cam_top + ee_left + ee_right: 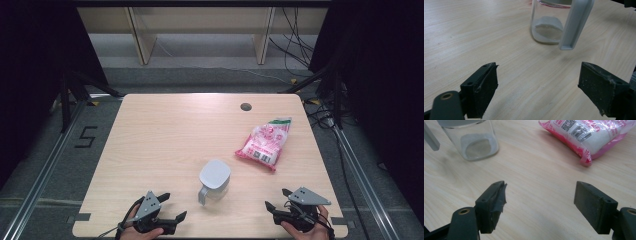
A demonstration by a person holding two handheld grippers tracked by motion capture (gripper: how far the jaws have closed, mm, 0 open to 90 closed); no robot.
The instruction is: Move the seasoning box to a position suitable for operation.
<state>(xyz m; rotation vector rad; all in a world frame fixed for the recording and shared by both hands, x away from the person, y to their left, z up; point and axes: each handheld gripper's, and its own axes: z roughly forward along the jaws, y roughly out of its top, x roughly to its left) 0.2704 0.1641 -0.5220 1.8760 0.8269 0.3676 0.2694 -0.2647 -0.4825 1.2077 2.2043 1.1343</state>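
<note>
I see my left claw [172, 206] and right claw [278, 199] both spread wide, gripping nothing, poised at the near edge of the desk [165, 135]. Bare wood lies between each claw and the jug [214, 181], which stands upright near the middle front, handle toward me. The pink bag [265, 142] lies flat beyond, right, its length running away rightward.

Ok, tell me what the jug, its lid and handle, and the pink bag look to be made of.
Jug: clear glass or hard plastic; the table grain shows through its wall.
Lid and handle: matte pale grey, probably moulded plastic.
Pink bag: thin glossy plastic film, printed, crinkled at the sealed edge.
</note>
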